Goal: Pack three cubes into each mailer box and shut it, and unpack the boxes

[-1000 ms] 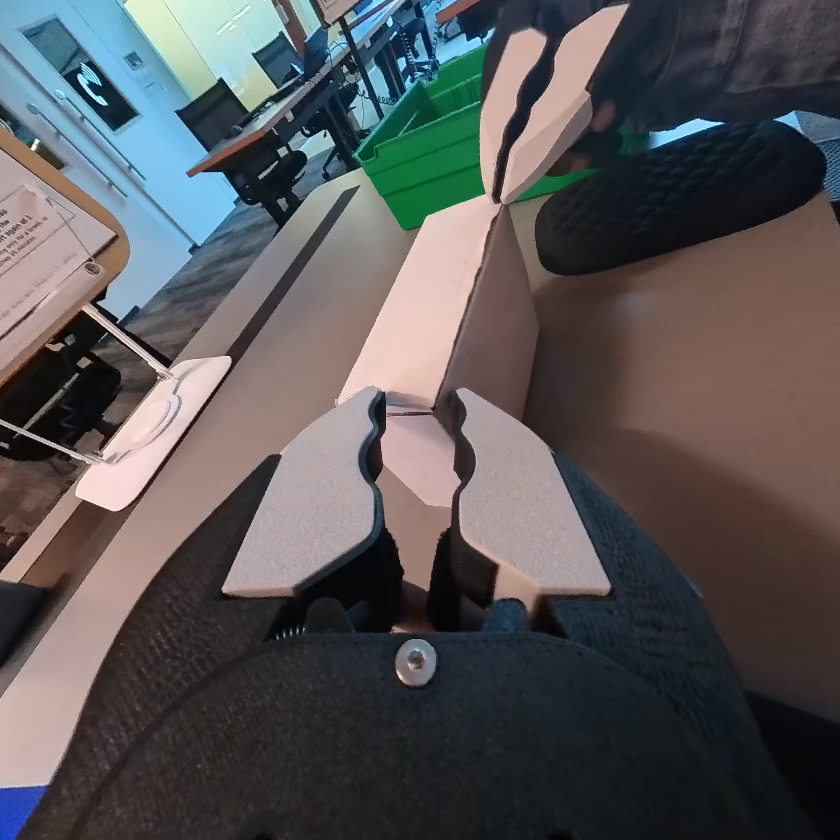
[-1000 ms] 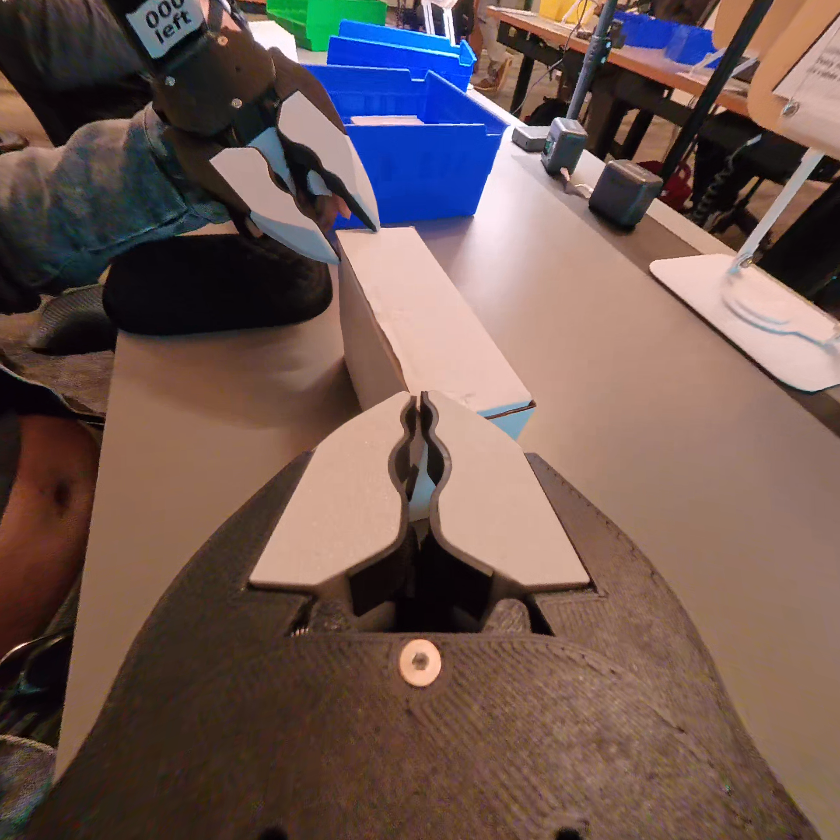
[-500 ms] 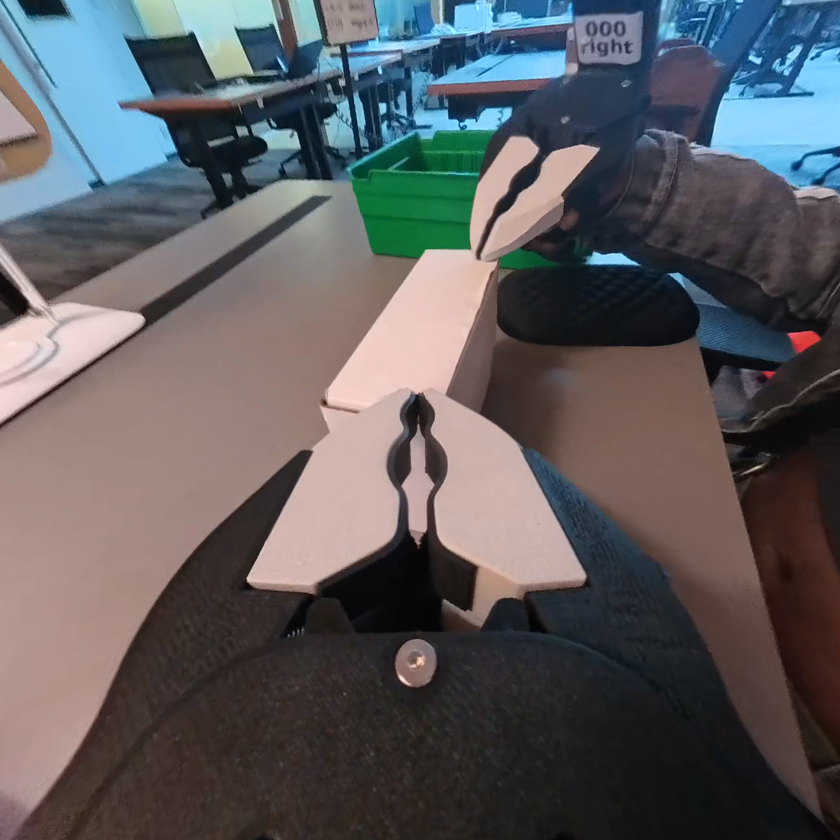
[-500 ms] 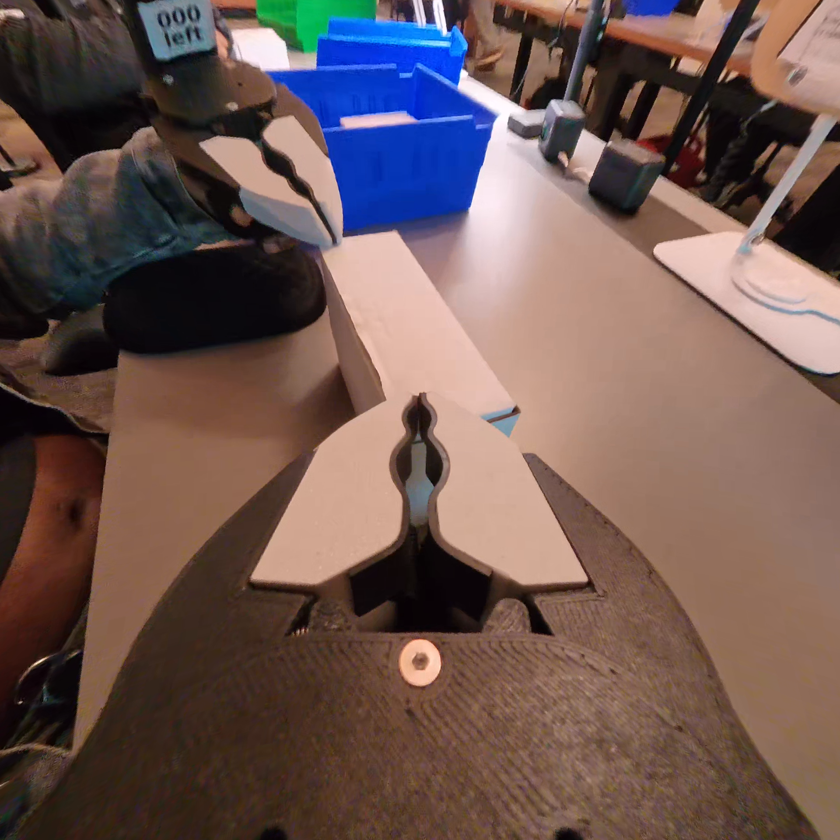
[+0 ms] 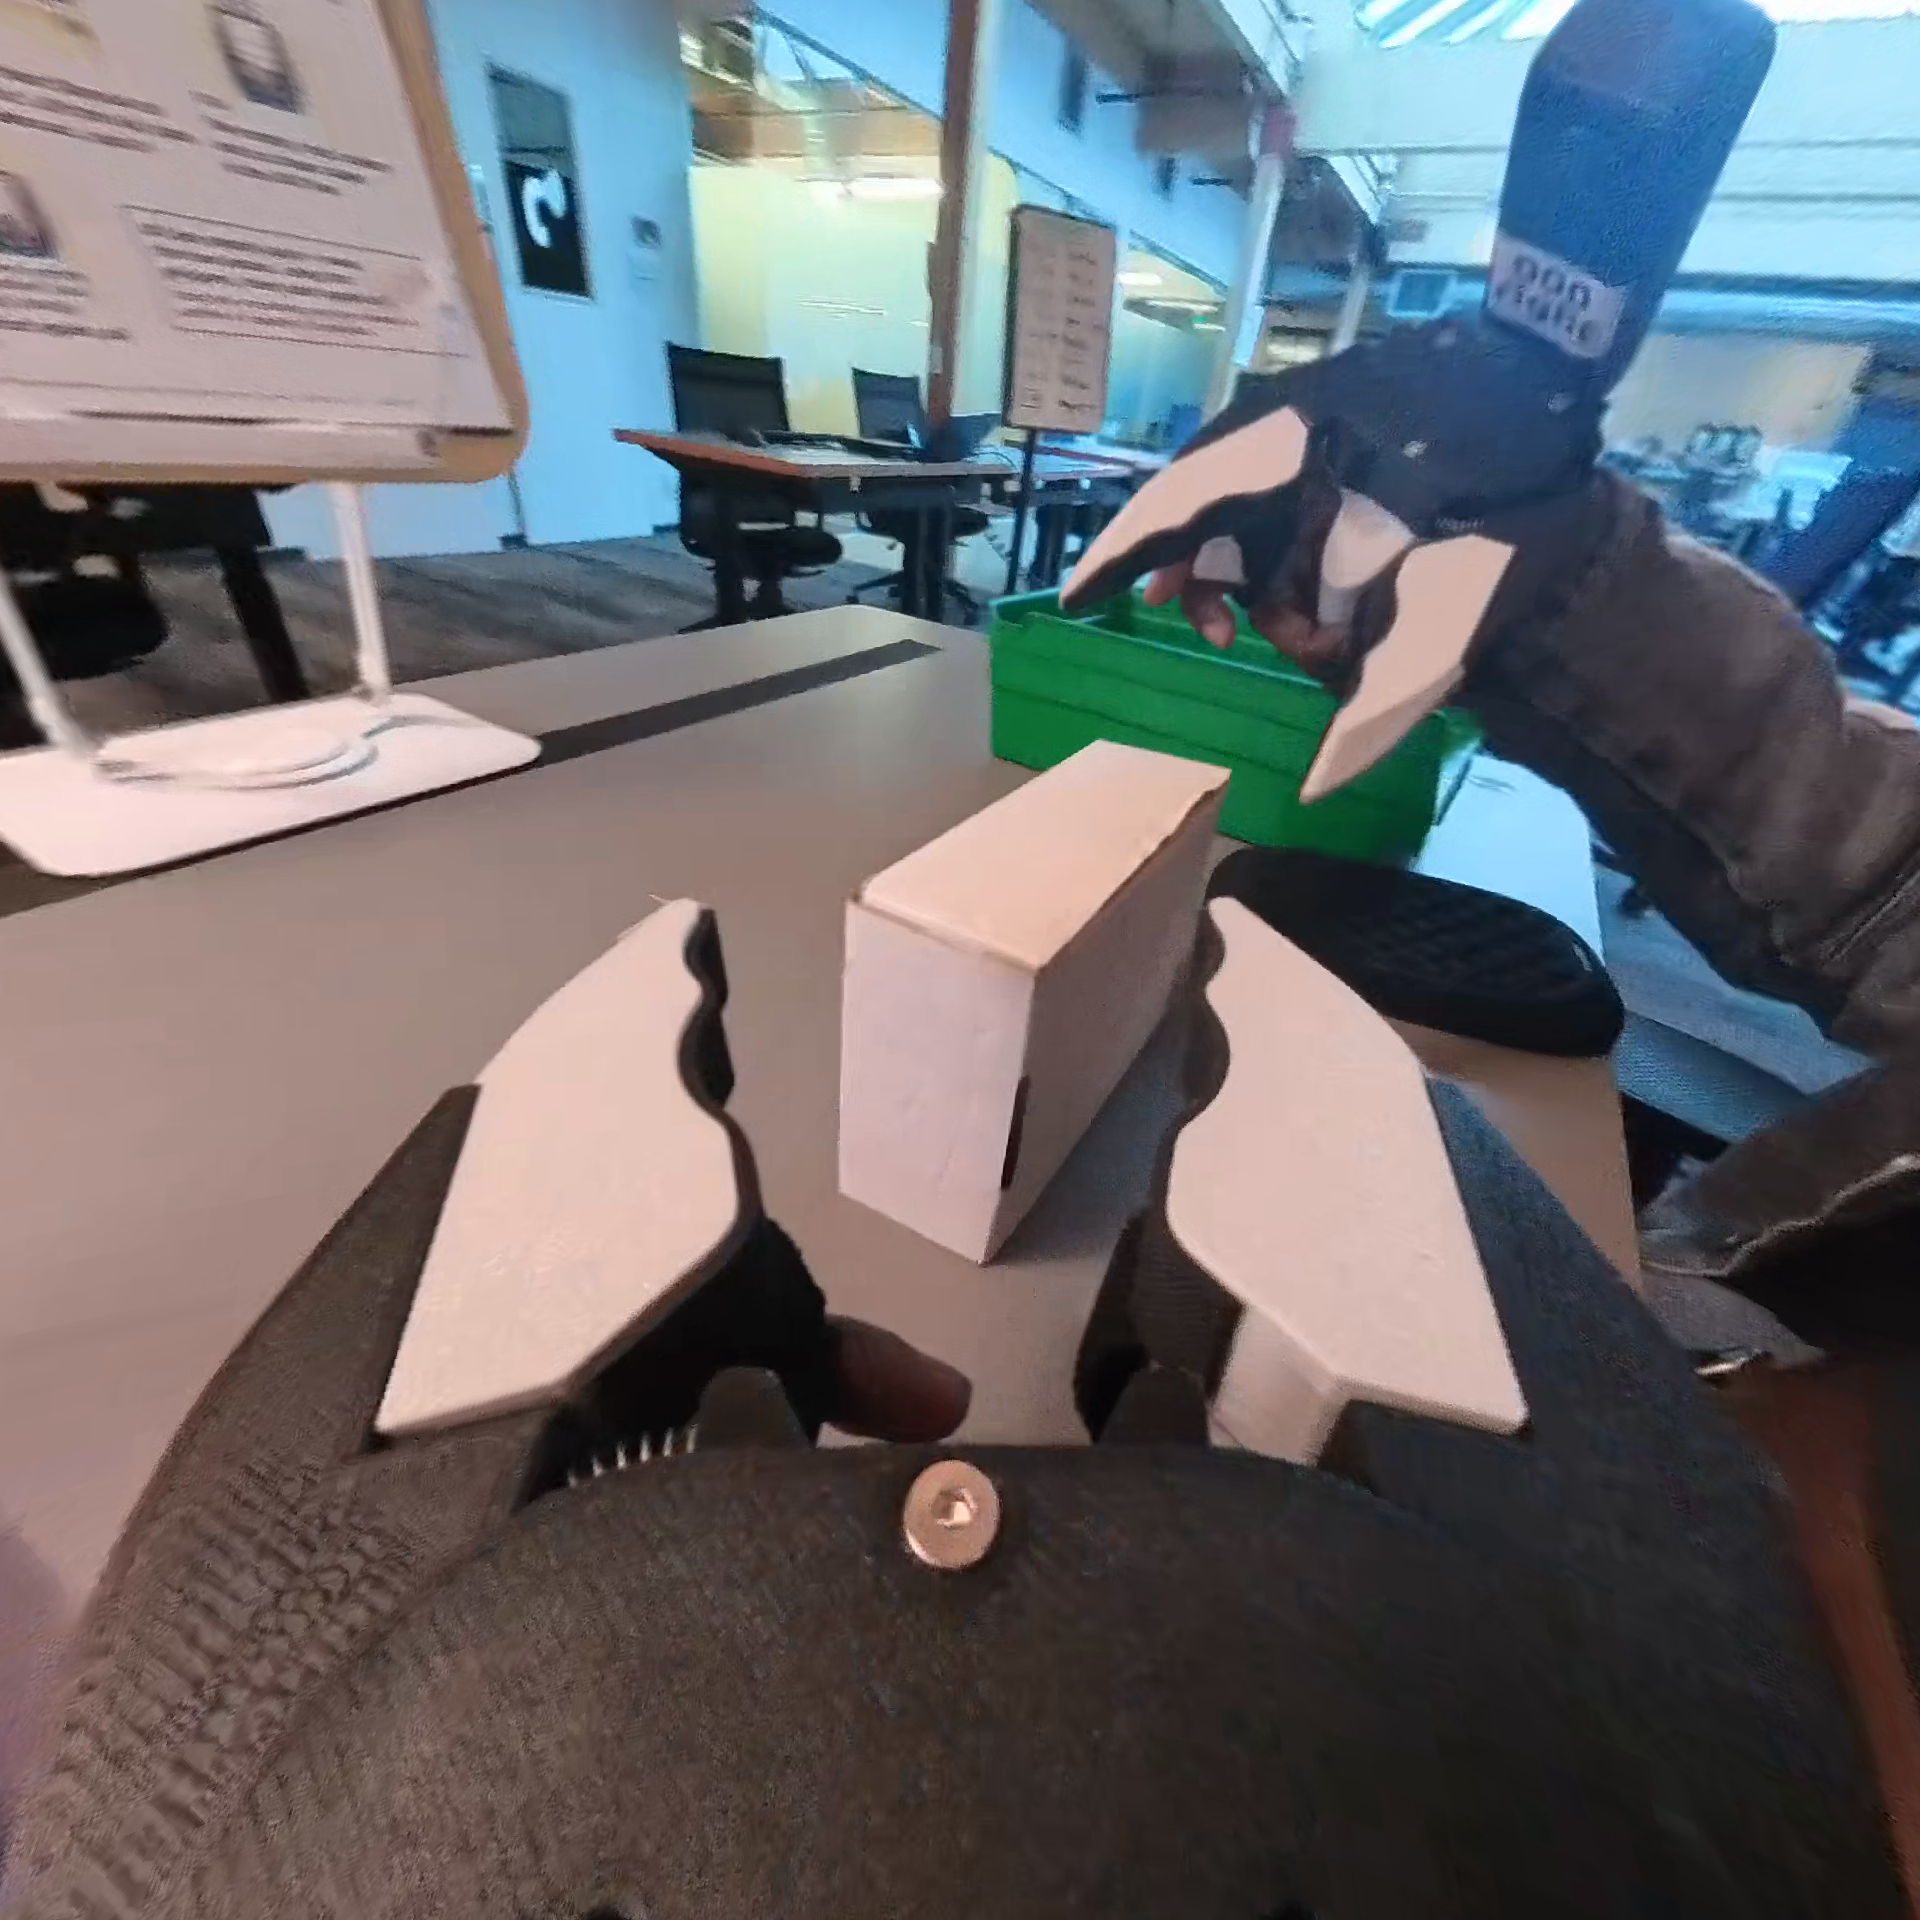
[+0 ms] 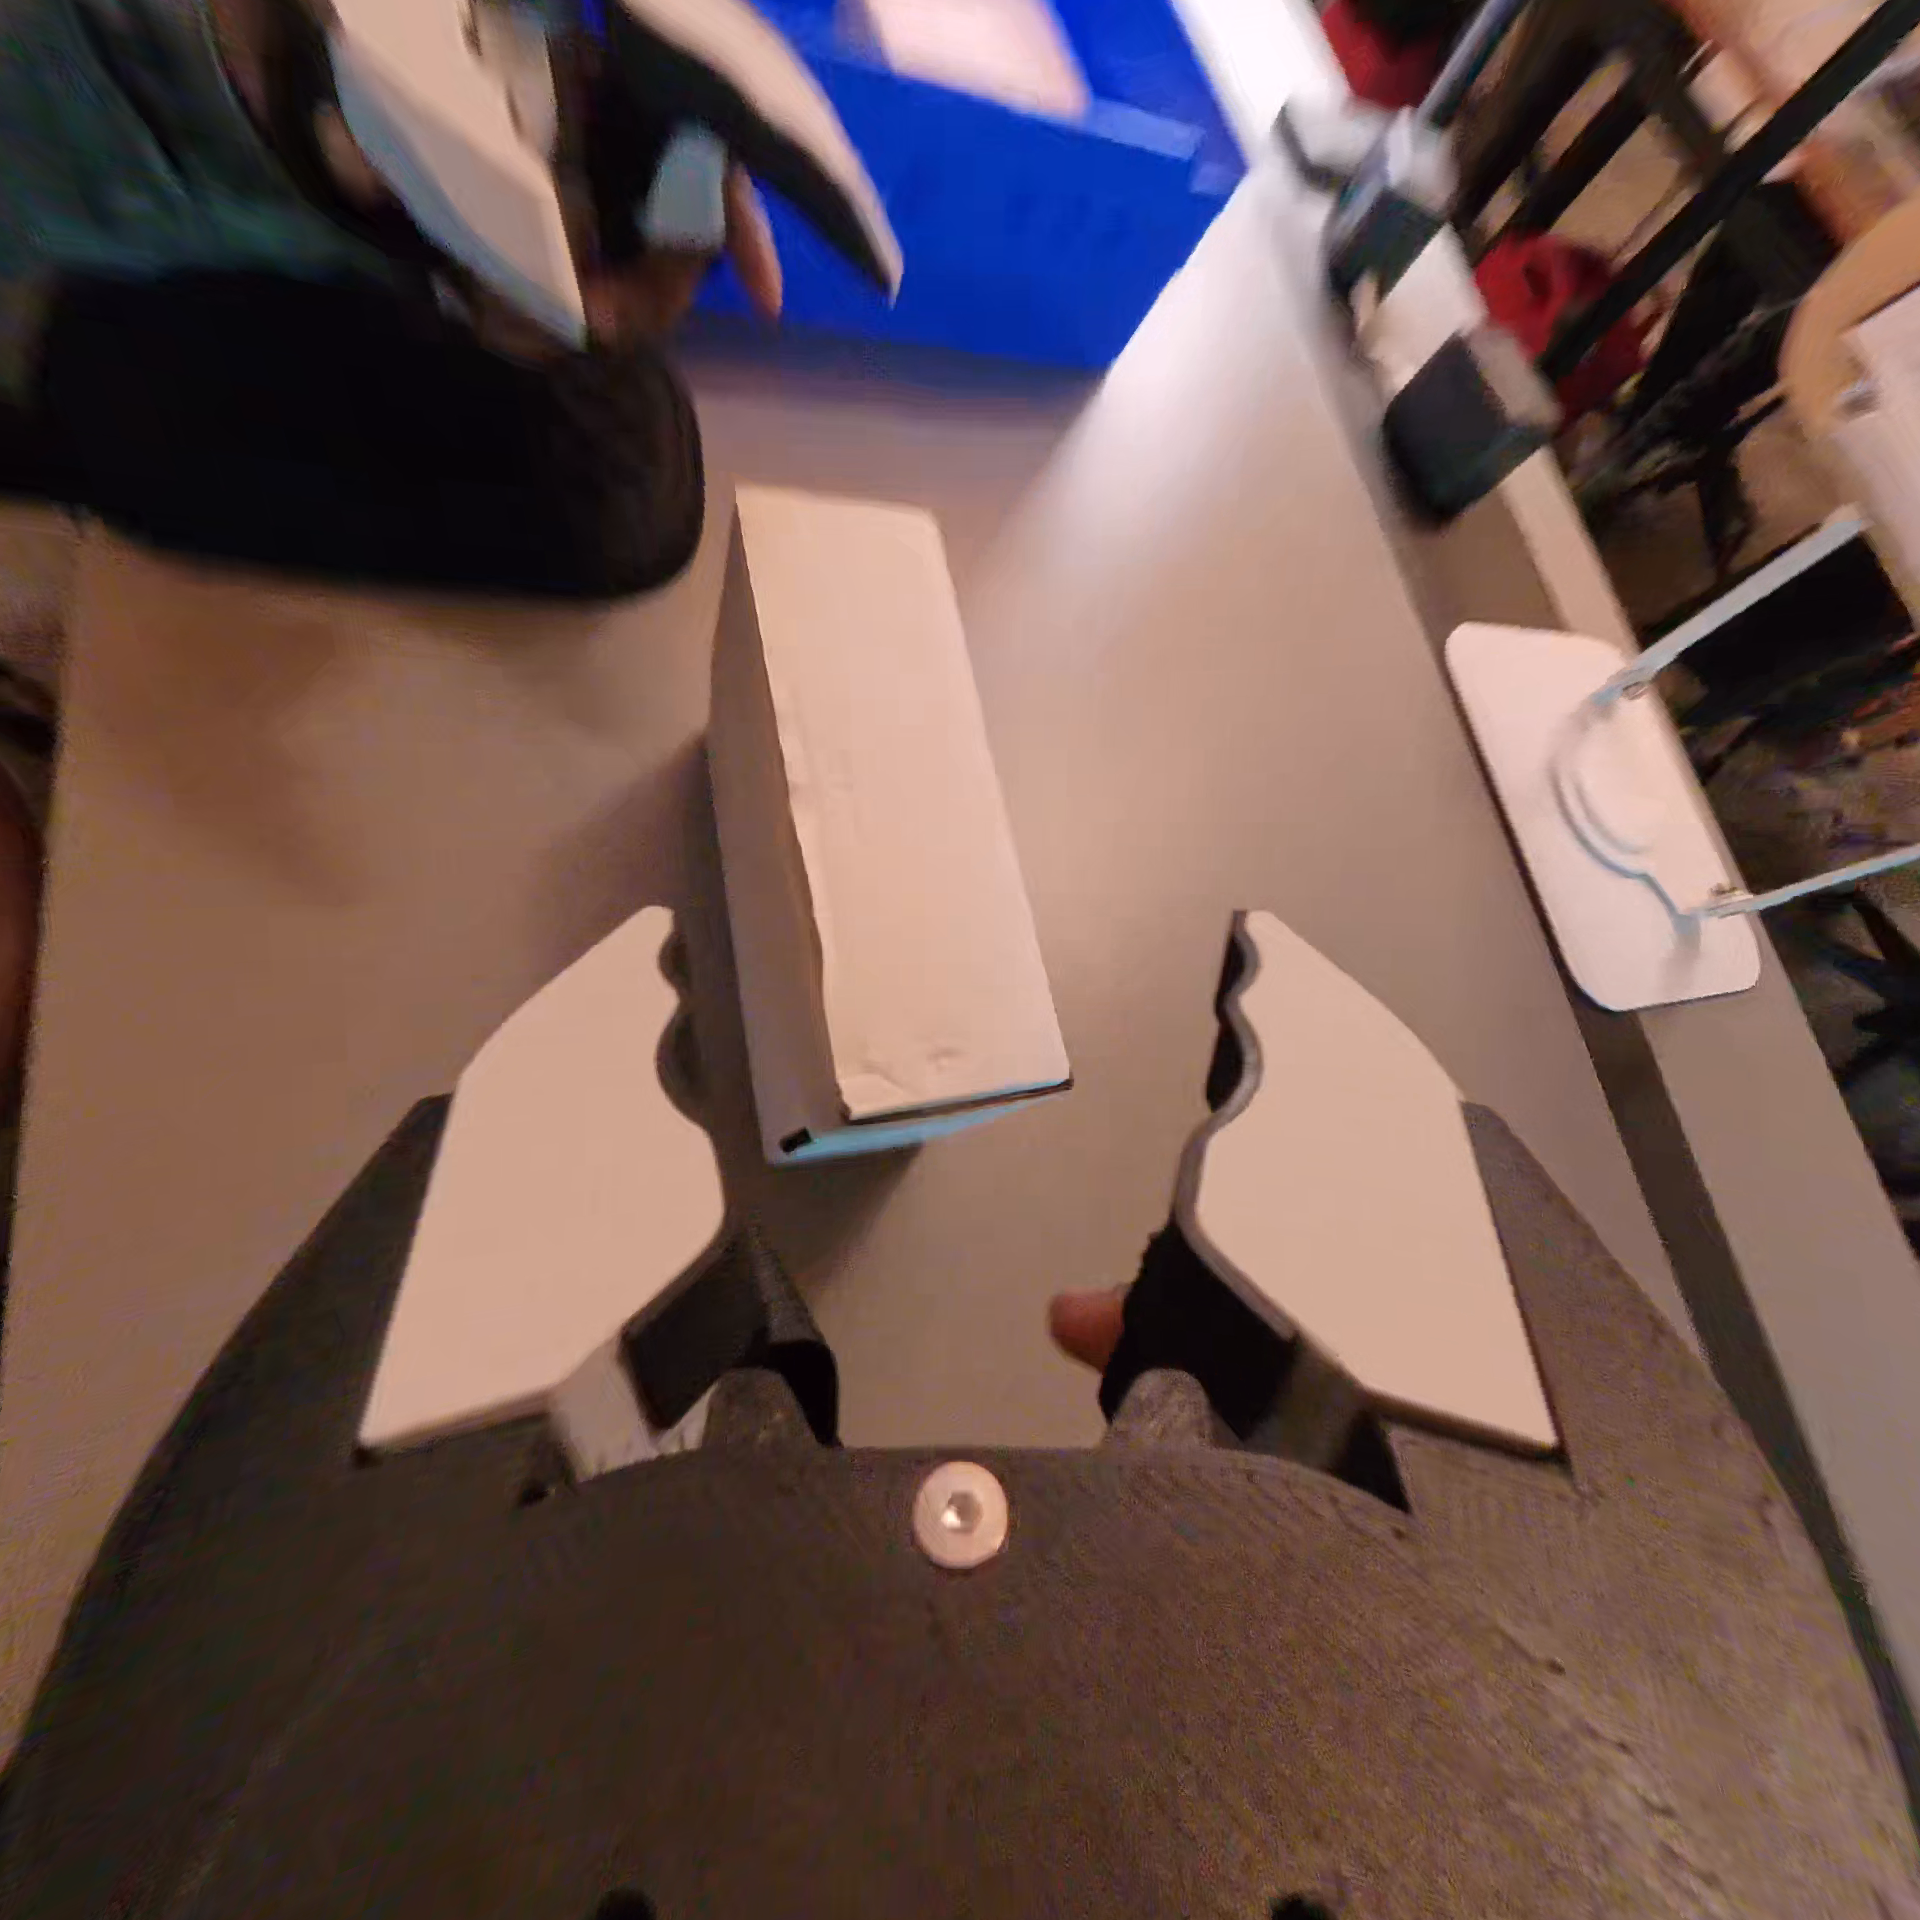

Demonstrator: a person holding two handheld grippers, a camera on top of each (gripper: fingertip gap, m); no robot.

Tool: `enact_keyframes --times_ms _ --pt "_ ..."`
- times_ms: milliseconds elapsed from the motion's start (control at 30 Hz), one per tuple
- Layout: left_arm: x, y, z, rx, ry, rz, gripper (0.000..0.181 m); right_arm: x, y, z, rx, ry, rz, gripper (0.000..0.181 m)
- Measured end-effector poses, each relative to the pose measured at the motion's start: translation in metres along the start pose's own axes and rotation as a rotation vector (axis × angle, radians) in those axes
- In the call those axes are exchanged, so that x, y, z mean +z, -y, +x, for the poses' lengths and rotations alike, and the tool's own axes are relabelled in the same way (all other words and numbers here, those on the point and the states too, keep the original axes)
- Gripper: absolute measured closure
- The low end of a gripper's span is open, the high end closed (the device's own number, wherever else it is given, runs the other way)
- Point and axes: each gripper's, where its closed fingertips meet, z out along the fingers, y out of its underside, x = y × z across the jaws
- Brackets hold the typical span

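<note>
Mailer box point(image 5: 1023, 997) lay shut on the table point(image 5: 312, 1039); left gripper point(image 5: 956, 930) and right gripper point(image 6: 956, 935) gaped, released, box at twelve o'clock.

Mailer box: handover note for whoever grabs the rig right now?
Left gripper: open, empty, fingers either side of the near end of the box, contact unclear.
Right gripper: open, empty, at the opposite end of the box.
Box: shut, lying on the table, nobody holding it.
Green bin beyond the box in the left view, blue bin beyond it in the right view.
Done: this box is closed; contents not visible.
Left: whether other boxes remain, can't tell.
</note>
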Motion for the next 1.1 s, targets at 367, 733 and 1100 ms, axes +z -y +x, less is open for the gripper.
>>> enact_keyframes --times_ms 367,733,1100 --pt "-0.001 -0.025 0.007 -0.018 -0.044 -0.067 0.089 0.062 -0.017 -0.021 -0.179 0.252 -0.435 0.112" --pt "0.0 -0.026 0.0 -0.035 -0.002 -0.068 0.09 0.057 -0.024 0.0 -0.582 -0.343 -0.444 0.116" --pt "0.0 -0.027 0.0 -0.029 0.001 -0.074 0.09 0.059 -0.037 -0.045 -0.676 -0.471 -0.376 0.121"
